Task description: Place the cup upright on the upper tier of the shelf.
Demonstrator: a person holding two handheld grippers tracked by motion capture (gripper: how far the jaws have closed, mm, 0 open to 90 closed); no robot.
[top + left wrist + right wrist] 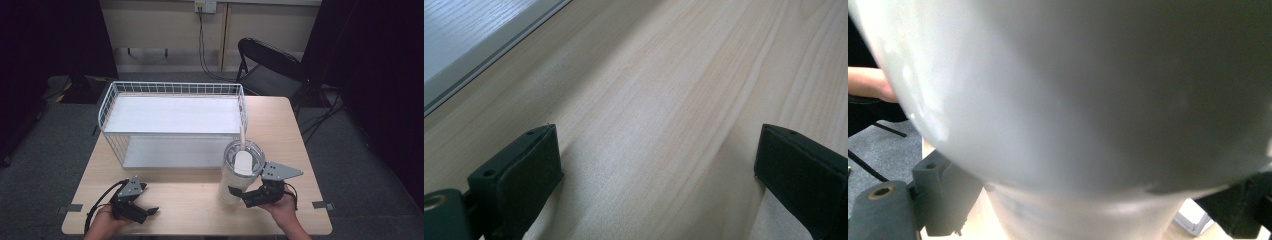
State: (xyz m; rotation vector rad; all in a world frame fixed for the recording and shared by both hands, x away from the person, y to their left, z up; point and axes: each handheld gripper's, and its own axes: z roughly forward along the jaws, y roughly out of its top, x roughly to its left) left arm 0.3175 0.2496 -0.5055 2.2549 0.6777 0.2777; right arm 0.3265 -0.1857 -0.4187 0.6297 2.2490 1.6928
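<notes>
Two grippers in play, one loaded. Right gripper [250,196] clamped on the narrow lower body of the white tumbler [240,172]; jaws either side of the base in the right gripper view, tumbler wall [1073,100] pressed right up against the lens. Left gripper [142,210] wide apart and empty, parked low on the table [190,200] at the near-left, bare wood between its jaws in the left gripper view.

Tumbler standing on the table at near-right, just left of the right hand [285,207]. Long axis vertical, mouth up, lid on, straw [242,137] sticking up from the lid toward the far side. Right hand far nearer; left well apart from it.

Key relation: wire rack [172,122] directly beyond and left of the tumbler, open front facing the person, tumbler just beside its right front corner. Likely next: lift and carry forward-left onto a shelf. Straw and lid height vs. the upper shelf edge looks like the clearance risk; upright hold needed.
</notes>
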